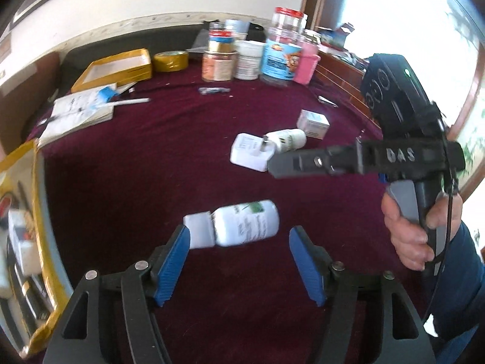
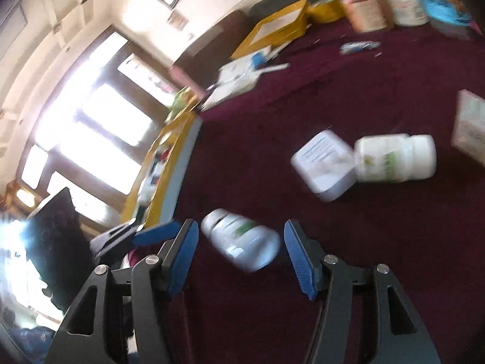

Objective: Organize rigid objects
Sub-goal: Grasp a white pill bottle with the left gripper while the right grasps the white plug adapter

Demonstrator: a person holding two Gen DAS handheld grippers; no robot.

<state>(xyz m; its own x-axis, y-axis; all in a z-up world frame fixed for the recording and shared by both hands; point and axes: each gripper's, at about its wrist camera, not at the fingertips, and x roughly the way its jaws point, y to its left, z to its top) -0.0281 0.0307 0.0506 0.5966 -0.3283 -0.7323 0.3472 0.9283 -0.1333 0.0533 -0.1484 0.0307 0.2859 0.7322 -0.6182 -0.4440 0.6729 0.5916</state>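
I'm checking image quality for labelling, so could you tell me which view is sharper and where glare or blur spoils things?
Left wrist view: mostly sharp, the lying white bottle slightly soft, the window at the upper right blown out, edges bent by the fisheye. Right wrist view: motion-blurred throughout, the white bottle smeared, its label unreadable, windows on the left overexposed.

My left camera looks down along my fingers at the maroon cloth (image 1: pixel 151 166), my right one tilts in from the side, both close on the same white bottle (image 1: pixel 242 227) (image 2: pixel 242 239).
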